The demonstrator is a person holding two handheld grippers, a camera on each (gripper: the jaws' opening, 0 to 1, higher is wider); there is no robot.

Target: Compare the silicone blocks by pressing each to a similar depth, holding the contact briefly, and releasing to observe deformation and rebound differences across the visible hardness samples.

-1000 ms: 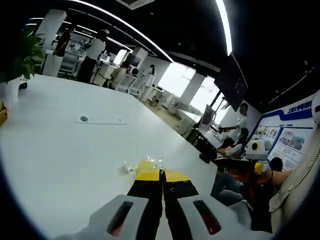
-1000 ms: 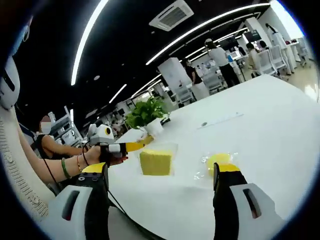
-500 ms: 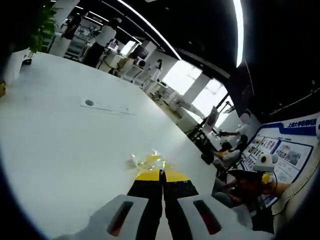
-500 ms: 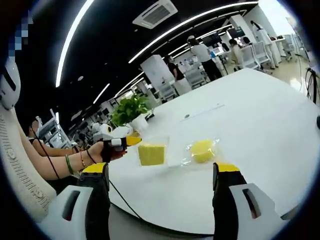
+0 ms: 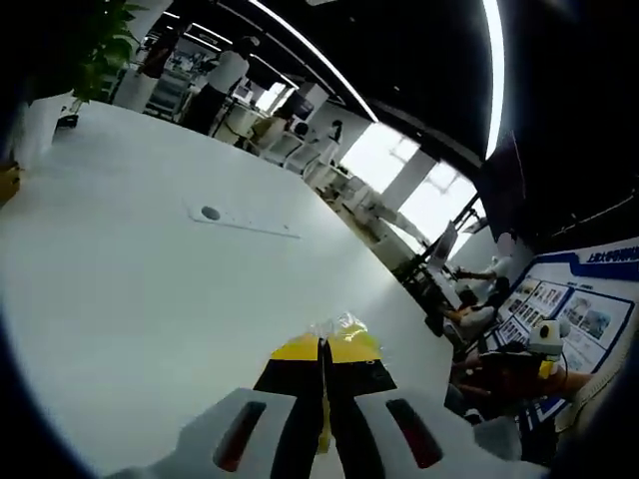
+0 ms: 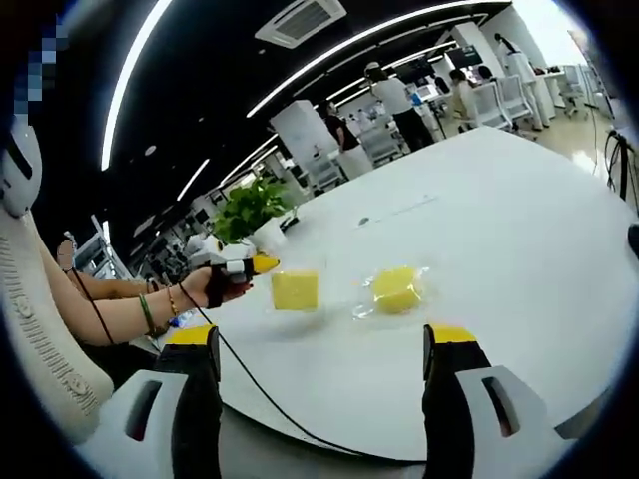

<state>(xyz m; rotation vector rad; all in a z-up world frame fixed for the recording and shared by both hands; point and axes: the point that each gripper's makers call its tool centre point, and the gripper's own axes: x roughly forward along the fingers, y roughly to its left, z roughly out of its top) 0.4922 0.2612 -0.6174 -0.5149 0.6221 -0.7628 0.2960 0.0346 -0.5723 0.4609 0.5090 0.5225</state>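
Both blocks are now seen farther off: 2 yellow silicone blocks (image 6: pixel 296 289) centre frame, between the spread right gripper (image 6: pixel 324 344) jaws; left gripper (image 5: pixel 322 351) clenched.

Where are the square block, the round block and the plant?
Square block (image 6: pixel 295 289), right gripper view, its front face.
Round block (image 6: pixel 397 289), right gripper view, its yellow middle, inside clear wrap.
Plant (image 6: pixel 246 207), right gripper view, its leaves.

I can read no text: the blue-bordered wall poster (image 5: pixel 591 299) in the left gripper view carries lettering too small and blurred to make out.
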